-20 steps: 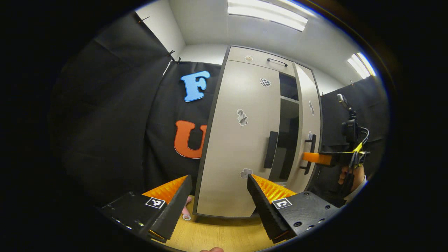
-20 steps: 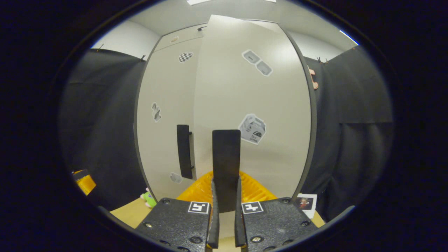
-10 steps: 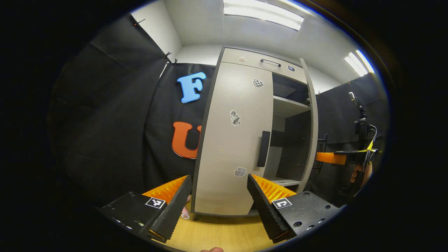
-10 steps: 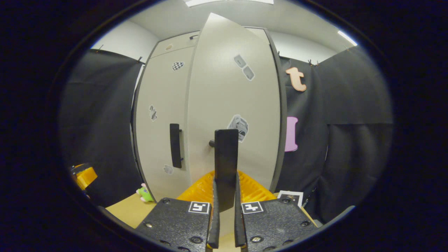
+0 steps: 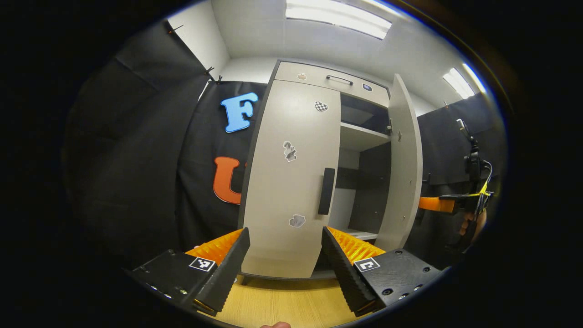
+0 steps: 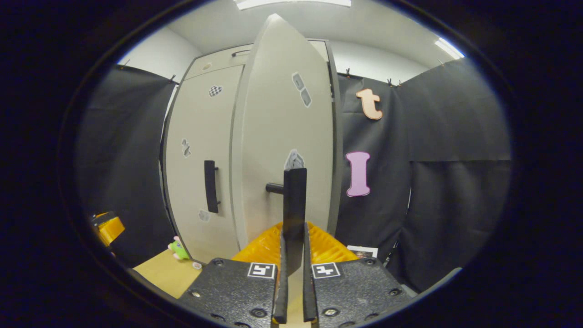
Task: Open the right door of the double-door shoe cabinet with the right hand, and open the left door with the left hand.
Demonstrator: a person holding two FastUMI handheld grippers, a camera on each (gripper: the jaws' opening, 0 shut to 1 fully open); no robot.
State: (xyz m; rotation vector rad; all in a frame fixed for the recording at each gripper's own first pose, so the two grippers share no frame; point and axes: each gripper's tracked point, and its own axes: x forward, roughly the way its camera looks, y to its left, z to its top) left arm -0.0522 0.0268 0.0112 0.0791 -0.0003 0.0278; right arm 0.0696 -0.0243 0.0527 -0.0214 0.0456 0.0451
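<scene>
1. Standing on a pale wooden floor [image 5: 278,305] against the booth's black cloth wall, the tall grey shoe cabinet [image 5: 291,182] shows one door closed and one swung wide in the left gripper view.
2. The right door [image 5: 403,164] is open, seen nearly edge-on, baring the dark inside with a pale shelf [image 5: 360,136] near the top and another low down.
3. In the right gripper view, the right gripper [image 6: 292,255] has its two fingers pressed together on the black handle [image 6: 294,214] of the right door [image 6: 287,150]; the bar stands upright between them, and a short post joins it to the door face.
4. The same gripper appears far off at the right edge of the left gripper view, reaching behind the open door, with a hand [image 5: 469,223] on its grip.
5. The left gripper [image 5: 284,255] has its fingers spread wide apart, holding nothing, low in front of the closed left door [image 5: 291,182] and short of it.
6. The left door's handle [image 5: 326,191], a black upright bar, sits at its right edge, above and beyond the right-hand finger.
7. Small stickers dot both door faces, and a drawer with a thin handle [image 5: 339,80] caps the cabinet.
8. A small green toy [image 6: 177,249] lies on the floor by the cabinet's foot in the right gripper view.
</scene>
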